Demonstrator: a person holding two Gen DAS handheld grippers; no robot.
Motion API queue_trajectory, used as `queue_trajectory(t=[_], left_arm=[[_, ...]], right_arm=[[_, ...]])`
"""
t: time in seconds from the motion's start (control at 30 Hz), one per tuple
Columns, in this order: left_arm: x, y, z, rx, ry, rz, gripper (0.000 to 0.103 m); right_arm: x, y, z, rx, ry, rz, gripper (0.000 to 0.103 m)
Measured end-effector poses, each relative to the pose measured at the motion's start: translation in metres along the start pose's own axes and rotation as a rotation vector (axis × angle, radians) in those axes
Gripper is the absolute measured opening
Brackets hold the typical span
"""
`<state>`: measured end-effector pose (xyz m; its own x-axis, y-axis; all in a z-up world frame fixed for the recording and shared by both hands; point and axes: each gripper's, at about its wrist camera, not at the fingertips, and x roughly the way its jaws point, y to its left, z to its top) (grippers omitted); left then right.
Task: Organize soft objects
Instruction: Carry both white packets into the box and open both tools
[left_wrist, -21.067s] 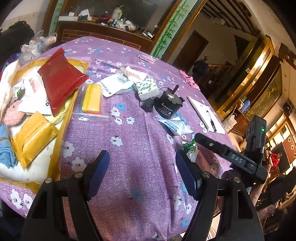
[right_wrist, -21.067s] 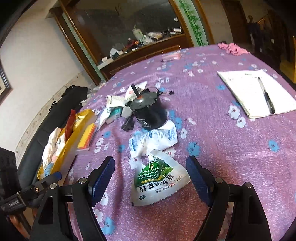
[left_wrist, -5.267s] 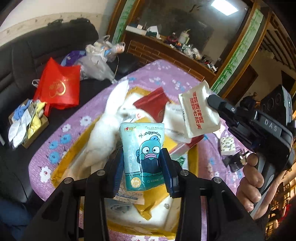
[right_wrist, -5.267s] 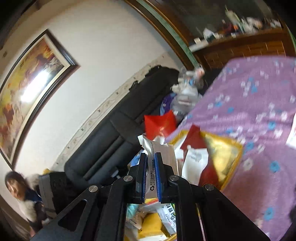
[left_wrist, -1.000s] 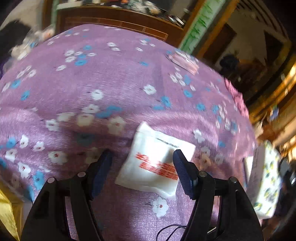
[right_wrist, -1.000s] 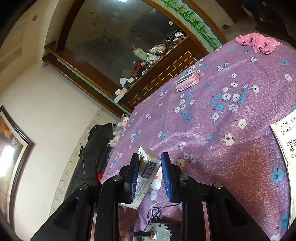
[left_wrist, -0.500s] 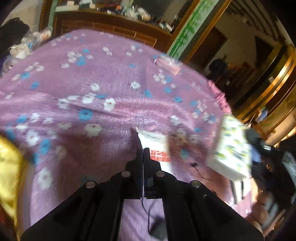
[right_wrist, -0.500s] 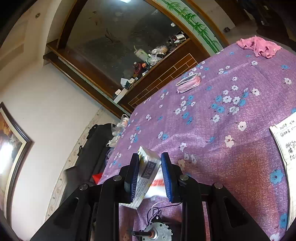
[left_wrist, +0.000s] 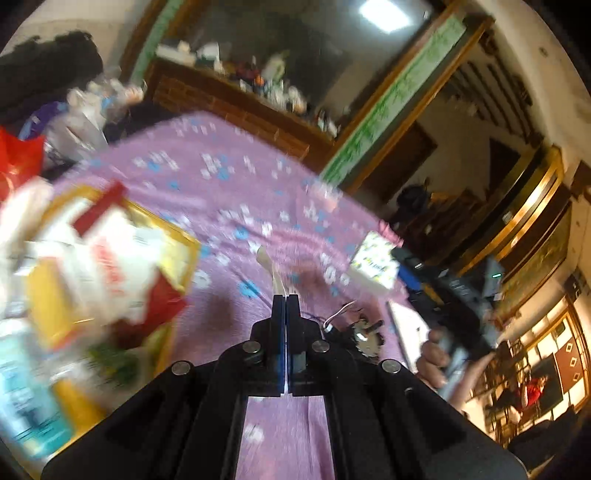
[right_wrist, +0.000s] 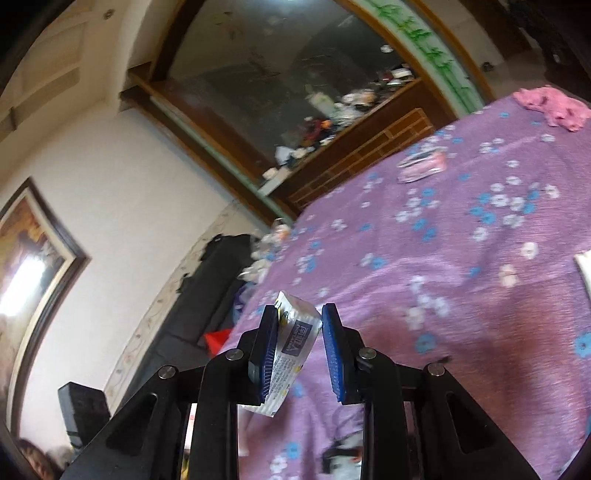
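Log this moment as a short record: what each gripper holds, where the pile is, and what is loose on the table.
left gripper: shut on a thin white packet, seen edge-on
right gripper: shut on a tissue pack
pile: packets heaped on a gold tray, left in the left view, blurred
table: purple flowered cloth
loose items: pink cloth, pink pouch, motor with wires

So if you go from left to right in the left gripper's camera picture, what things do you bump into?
Gold tray piled with soft packets → thin white packet pinched in the left gripper → white tissue pack with green and yellow print → hand holding the black right gripper.
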<state>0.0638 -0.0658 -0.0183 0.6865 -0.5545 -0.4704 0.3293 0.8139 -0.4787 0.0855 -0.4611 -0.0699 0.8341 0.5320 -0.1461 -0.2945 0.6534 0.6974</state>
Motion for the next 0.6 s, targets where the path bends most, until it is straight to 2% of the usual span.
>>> queue_trajectory(t=[0.07, 0.2, 0.3, 0.5, 0.6], left_arm=[[-0.033, 0.010, -0.001, -0.013, -0.048, -0.010, 0.000], [-0.080, 0.040, 0.002, -0.013, -0.126, 0.036, 0.000], [-0.091, 0.071, 0.005, -0.045, -0.149, 0.088, 0.000], [-0.100, 0.125, -0.001, -0.154, -0.163, 0.085, 0.000], [-0.102, 0.148, -0.005, -0.207, -0.160, 0.090, 0.000]], right_arm=[[0.003, 0.014, -0.007, -0.045, 0.011, 0.021, 0.024], [0.013, 0.038, -0.023, -0.108, 0.052, 0.074, 0.024], [0.021, 0.066, -0.038, -0.132, 0.103, 0.131, 0.024], [0.052, 0.141, -0.069, -0.225, 0.197, 0.216, 0.024], [0.080, 0.171, -0.079, -0.259, 0.241, 0.208, 0.024]])
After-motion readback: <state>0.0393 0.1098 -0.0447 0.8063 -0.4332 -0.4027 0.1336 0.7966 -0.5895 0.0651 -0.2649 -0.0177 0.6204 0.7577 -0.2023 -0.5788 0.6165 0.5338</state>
